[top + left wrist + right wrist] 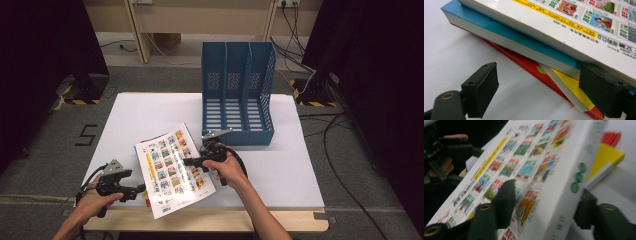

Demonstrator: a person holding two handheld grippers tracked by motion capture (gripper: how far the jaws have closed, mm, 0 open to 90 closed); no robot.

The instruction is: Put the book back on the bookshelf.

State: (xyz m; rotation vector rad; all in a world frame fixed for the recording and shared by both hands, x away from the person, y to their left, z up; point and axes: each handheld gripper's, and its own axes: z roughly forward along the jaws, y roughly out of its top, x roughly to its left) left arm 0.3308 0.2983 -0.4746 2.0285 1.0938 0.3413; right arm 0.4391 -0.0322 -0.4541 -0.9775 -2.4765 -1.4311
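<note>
While a person sits at a white table (280, 170), a stack of books lies near its front edge, the top one a white book (172, 167) whose cover carries rows of small colourful pictures. Beneath it, the left gripper view shows a blue-covered book (499, 30), a yellow book (574, 87) and a red book (534, 67). At the stack's left edge, the left gripper (137, 190) has its jaws spread apart, one pad against the stack's side and the other off it. On the opposite side, the right gripper (189, 161) straddles the white book's spine edge, one jaw over the cover and one beside the spine; whether the pads press cannot be told. A blue file rack (237, 90) stands behind.
</note>
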